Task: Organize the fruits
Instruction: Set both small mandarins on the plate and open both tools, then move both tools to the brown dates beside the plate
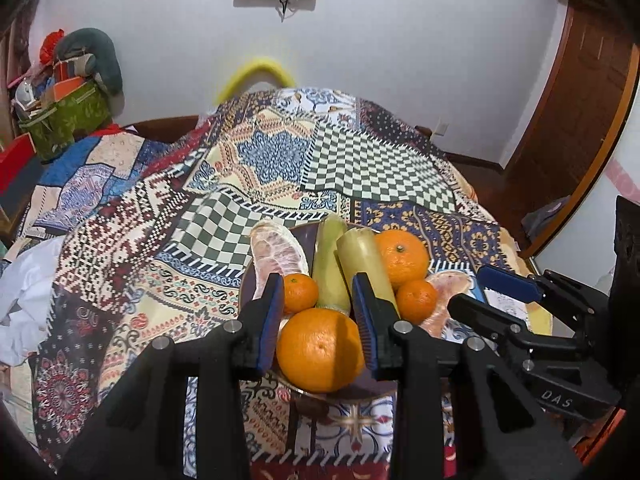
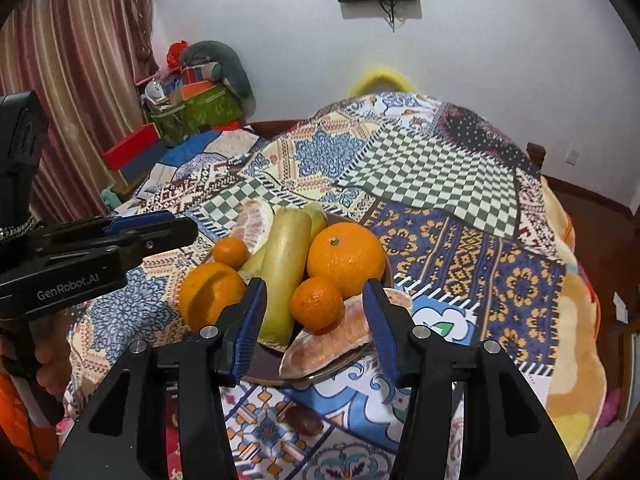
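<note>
A dark plate on the patterned tablecloth holds two big oranges, two small mandarins, two pale green stalks and two peeled pomelo wedges. My left gripper is open, its jaws on either side of the near big orange without closing on it. My right gripper is open just above the near pomelo wedge and a small mandarin. The far big orange and a green stalk lie behind. The right gripper also shows in the left wrist view.
A patchwork cloth covers the round table. A small brown object lies on the cloth near the plate. A green box of clutter stands at the far left. A wooden door is on the right.
</note>
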Tool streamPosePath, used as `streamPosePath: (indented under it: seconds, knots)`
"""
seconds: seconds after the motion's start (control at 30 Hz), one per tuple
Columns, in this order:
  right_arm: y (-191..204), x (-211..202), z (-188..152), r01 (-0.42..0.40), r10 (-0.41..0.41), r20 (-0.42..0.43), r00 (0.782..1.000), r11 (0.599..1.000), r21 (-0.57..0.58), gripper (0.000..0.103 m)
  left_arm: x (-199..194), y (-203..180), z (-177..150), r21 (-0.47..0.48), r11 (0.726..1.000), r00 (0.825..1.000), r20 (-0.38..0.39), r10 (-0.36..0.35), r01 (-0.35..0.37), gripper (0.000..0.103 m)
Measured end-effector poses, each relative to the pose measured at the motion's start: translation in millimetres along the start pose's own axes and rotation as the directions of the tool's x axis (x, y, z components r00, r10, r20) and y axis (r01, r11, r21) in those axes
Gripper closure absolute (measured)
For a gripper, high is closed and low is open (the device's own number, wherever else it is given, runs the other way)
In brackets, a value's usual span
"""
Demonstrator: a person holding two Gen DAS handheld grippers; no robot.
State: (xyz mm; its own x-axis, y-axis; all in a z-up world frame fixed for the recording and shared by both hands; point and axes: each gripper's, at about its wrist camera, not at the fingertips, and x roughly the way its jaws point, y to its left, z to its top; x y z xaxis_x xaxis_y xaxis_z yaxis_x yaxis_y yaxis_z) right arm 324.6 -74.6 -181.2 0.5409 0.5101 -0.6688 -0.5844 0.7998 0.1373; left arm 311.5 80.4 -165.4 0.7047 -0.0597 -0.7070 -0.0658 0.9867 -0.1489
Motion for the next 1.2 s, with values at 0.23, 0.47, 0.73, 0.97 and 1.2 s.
streamPosePath:
  seconds: [0.23, 0.47, 0.73, 0.97, 1.2]
  knots:
    - [9.3, -25.5, -4.3, 0.019, -0.019, 0.025, 1.0, 1.0, -0.015, 0.057, -36.6, -0.9, -11.8, 0.019, 1.0, 0.999, 0.033, 0.017, -0.017, 0.067]
    - [14.9, -42.0, -19.1, 0.037, -0.037, 0.015, 0.999, 0.999, -0.03, 0.057, -58.9, 7.2, -36.1, 0.025, 0.998, 0.999, 0.022, 0.049, -0.049, 0.06]
    - [15.2, -39.2, -42.5, 0.041, -0.042, -0.031, 0.999, 0.999, -0.018, 0.057, -52.3, 18.9, -64.8, 0.006, 0.998, 0.997, -0.05, 0.06, -0.059, 0.059]
    - [10.1, -16.5, -65.4, 0.043, -0.042, -0.116, 0.992, 0.999, 0.009, 0.057, -32.2, 19.3, -89.0, -0.01, 0.999, 0.992, -0.121, 0.041, -0.042, 0.059]
    - [1.8, 3.9, -74.5, 0.037, -0.031, -0.171, 0.985, 0.999, 0.034, 0.057, -11.8, 22.8, -98.6, -0.028, 0.999, 0.985, -0.17, 0.028, -0.034, 0.059]
